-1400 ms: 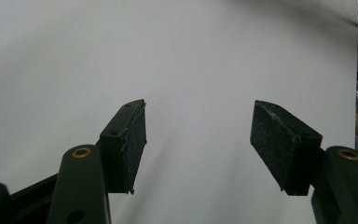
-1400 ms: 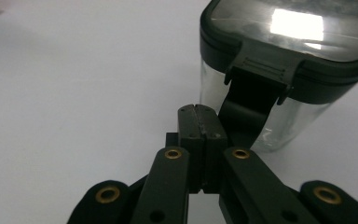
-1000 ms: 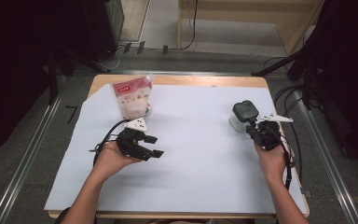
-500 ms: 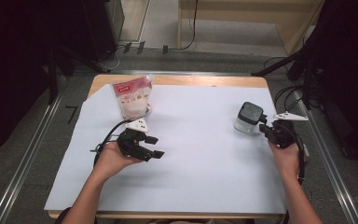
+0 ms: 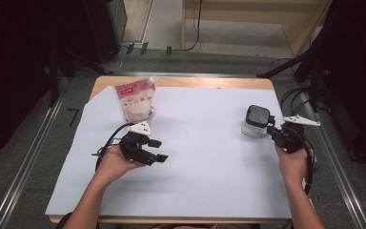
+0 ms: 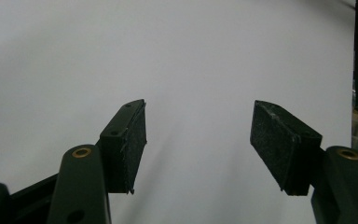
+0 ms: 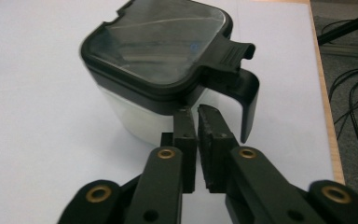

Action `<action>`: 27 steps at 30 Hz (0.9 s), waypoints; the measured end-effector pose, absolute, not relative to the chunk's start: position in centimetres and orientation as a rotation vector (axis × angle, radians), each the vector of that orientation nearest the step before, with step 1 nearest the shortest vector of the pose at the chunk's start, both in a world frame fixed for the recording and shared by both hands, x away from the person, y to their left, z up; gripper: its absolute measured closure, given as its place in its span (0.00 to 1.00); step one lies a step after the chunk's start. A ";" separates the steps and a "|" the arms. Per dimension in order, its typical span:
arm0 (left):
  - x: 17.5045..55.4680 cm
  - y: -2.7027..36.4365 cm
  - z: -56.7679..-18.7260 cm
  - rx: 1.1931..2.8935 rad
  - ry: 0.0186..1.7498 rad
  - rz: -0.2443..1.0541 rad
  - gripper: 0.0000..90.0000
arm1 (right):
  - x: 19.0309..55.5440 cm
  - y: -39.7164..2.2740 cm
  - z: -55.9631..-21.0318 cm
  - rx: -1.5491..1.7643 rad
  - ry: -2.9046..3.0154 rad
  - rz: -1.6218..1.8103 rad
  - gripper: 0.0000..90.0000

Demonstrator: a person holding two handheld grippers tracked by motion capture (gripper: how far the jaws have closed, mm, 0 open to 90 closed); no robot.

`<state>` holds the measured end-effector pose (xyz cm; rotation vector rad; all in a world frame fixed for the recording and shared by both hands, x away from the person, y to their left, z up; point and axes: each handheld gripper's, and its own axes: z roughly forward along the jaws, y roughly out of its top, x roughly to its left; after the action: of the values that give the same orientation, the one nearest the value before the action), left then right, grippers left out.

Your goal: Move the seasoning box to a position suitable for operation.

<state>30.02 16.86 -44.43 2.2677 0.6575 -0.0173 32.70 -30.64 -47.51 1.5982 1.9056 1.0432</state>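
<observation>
over on the person's right side of the table, the right gripper (image 5: 272, 131) sits just beside a clear container (image 5: 255, 125) with a black lid (image 7: 161, 39), its jaws pointing at the side where the lid's black handle (image 7: 242, 91) curls down; in the right gripper view the two jaws stand almost together with only a thin slit between the pads, and they have just been opening a little, with nothing visibly clamped between them (the tips sit right up against the container's wall below the lid rim, next to the handle, though whether they touch it i cannot tell). the container stands upright on the white sheet (image 5: 209, 157) that covers the table, near its right edge. the left gripper (image 5: 158, 150) rests low over the sheet on the left side, its jaws held well apart with only bare white sheet between them. behind it, near the far left of the sheet, a clear pouch (image 5: 135, 100) with a red label stands upright, well apart from the container
</observation>
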 end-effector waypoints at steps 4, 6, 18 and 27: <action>30.0 16.8 -44.4 2.268 0.660 -0.020 0.41 | 32.0 -29.9 -47.6 1.620 1.878 1.068 0.76; 30.0 16.8 -44.4 2.268 0.652 -0.018 0.41 | 31.9 -29.5 -47.8 1.642 1.879 1.104 0.69; 30.1 16.8 -44.5 2.266 0.654 -0.022 0.41 | 33.0 -25.6 -49.3 1.678 1.724 1.018 0.22; 30.2 16.9 -44.5 2.273 0.655 -0.022 0.41 | 34.8 -24.3 -50.8 1.736 1.591 1.028 0.09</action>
<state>30.17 16.88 -44.46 2.2731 0.6550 -0.0225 34.76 -24.30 -50.83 1.7364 1.5912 1.0281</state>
